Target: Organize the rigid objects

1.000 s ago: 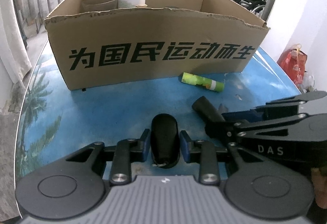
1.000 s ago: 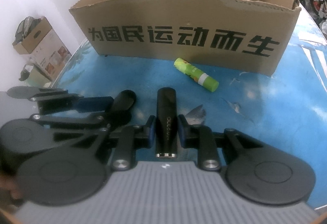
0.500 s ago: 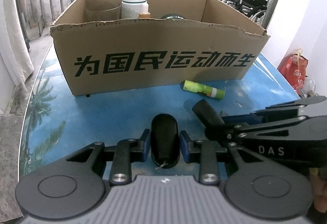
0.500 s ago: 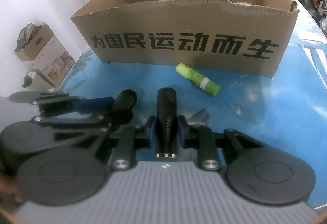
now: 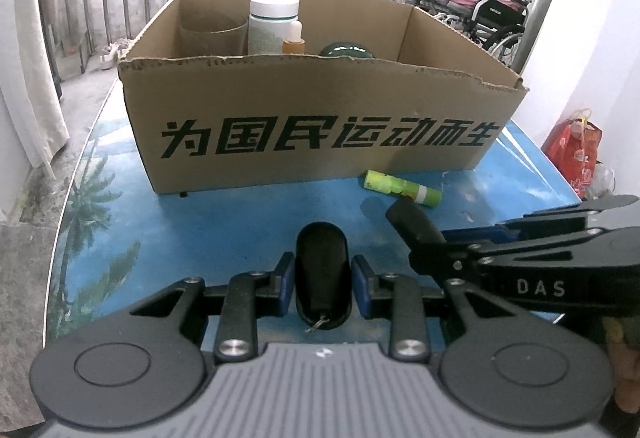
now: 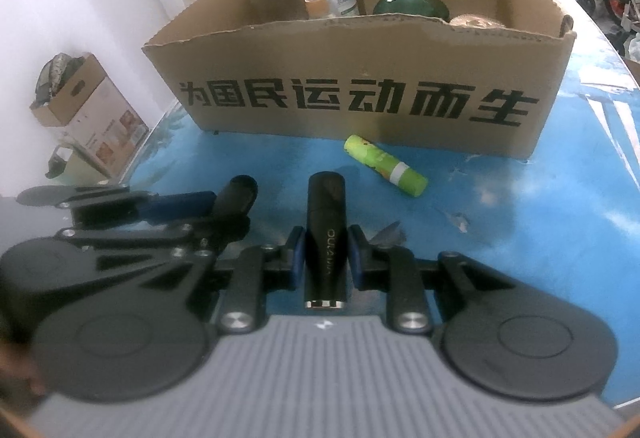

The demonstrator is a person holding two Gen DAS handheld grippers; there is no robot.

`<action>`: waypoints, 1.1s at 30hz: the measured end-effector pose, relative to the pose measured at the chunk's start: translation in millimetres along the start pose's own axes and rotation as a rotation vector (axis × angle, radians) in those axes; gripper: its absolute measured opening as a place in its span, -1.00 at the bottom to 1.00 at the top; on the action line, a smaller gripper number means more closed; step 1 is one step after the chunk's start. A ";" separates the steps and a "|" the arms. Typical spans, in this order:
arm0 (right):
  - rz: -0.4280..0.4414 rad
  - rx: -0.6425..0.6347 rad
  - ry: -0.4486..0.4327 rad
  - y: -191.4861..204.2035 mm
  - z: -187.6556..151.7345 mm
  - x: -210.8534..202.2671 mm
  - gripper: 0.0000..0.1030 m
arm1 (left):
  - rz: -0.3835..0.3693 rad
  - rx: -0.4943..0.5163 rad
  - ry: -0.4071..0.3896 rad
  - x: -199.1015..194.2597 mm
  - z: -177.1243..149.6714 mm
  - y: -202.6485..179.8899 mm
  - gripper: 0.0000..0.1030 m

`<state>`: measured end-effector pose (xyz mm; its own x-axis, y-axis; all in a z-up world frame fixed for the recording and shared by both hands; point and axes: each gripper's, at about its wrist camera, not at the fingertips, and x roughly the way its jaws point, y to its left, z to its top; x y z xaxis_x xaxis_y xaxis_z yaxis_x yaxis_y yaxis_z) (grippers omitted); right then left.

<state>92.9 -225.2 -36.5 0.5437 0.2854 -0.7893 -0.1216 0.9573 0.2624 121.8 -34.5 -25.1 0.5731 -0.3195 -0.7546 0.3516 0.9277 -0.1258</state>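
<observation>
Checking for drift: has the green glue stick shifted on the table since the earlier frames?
No. The green glue stick lies in the same spot below the cardboard box lettering; only the camera view changed.

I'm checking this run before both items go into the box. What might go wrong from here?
1. The left hand-held gripper and right hand-held gripper sit close together; they may collide on the way to the cardboard box.
2. The black stick is gripped near one end, so it may tip.
3. The green glue stick lies ahead and may get knocked.
</observation>
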 end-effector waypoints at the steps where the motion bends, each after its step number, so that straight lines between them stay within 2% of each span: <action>1: 0.001 -0.001 -0.001 0.3 0.3 -0.4 -0.60 | 0.001 0.000 -0.001 -0.5 0.3 -0.2 -0.39; 33: 0.010 -0.049 -0.056 18.4 11.7 -25.3 -0.60 | 0.022 0.020 -0.069 -30.2 10.2 -5.3 -0.39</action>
<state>86.5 -215.4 -5.2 0.5873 0.2935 -0.7542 -0.1670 0.9558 0.2420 110.2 -31.7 4.9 0.6302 -0.3123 -0.7109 0.3524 0.9308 -0.0965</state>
